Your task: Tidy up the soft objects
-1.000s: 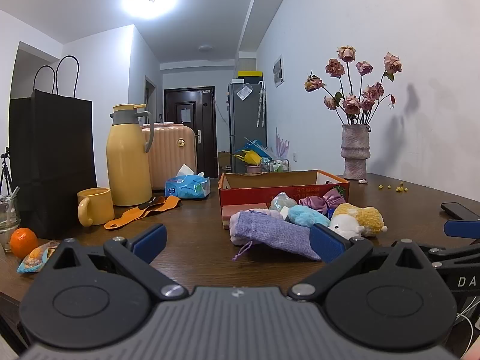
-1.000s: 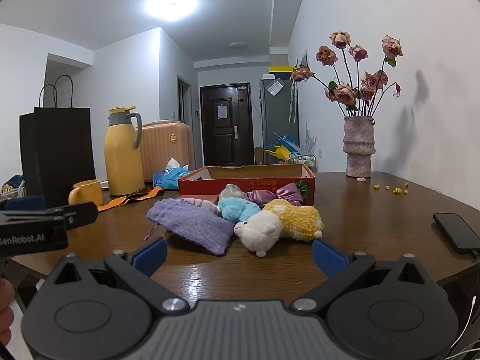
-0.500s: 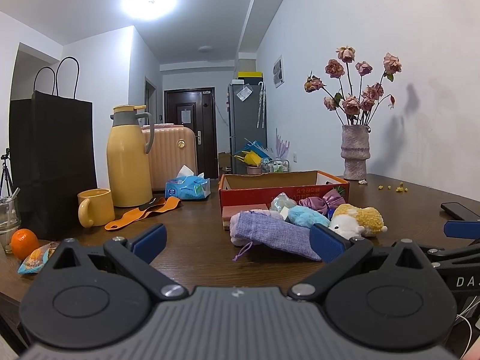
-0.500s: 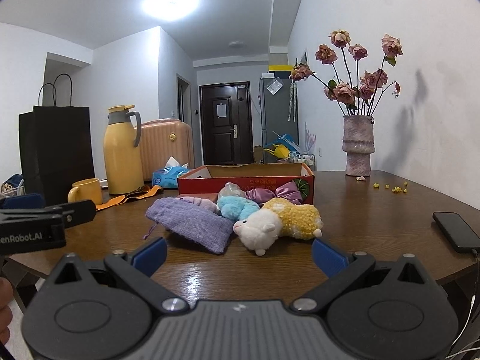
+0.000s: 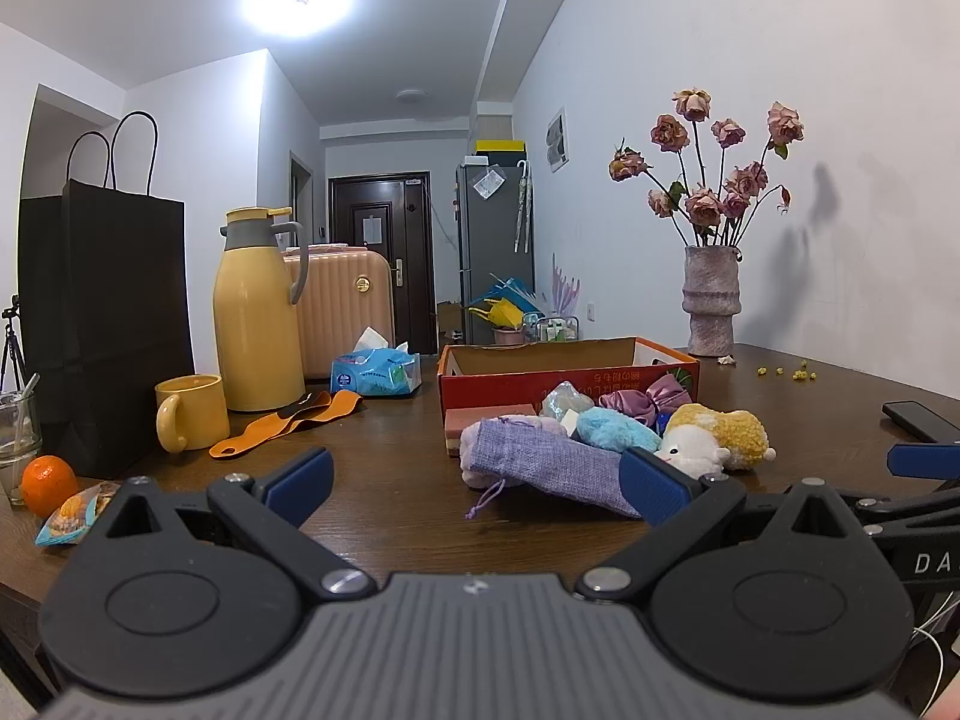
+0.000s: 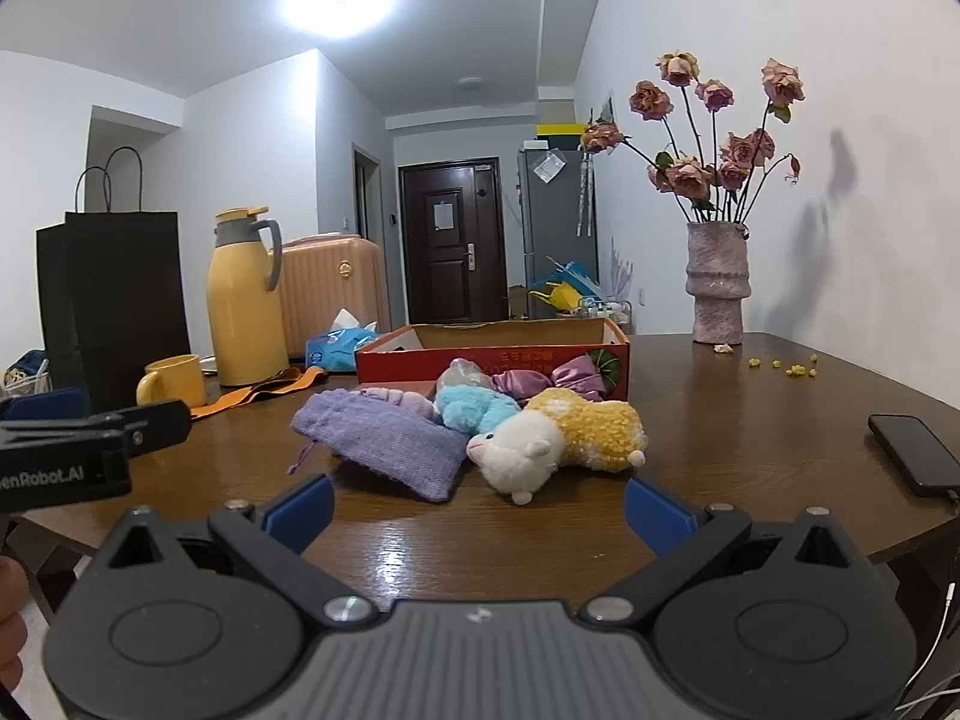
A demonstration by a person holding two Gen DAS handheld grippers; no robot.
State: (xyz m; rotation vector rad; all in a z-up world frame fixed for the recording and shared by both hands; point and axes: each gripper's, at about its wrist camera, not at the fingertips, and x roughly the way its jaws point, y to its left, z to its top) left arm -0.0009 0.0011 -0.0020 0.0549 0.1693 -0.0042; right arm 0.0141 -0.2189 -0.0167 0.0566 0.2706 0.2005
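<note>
On the far left we see the yellow mug (image 5: 191,411) and flask (image 5: 255,315), well clear of our path. Our left claw (image 5: 477,477) hangs spread wide and empty above the near desk (image 5: 390,480) edge; the purple pouch (image 5: 549,468) lies just ahead and right of it, long axis running left-to-right and slanting toward us. Behind the pouch sit the blue plush (image 6: 474,408) and the red box (image 6: 492,351), open-topped. Our right claw (image 6: 477,510), likewise wide and holding nothing, faces the lamb plush (image 6: 561,441), which lies lengthwise with its white head toward us, so we judge the right the nearer arm for it. Bare desk lies before both claws; the phone (image 6: 915,453) sits at the right edge.
</note>
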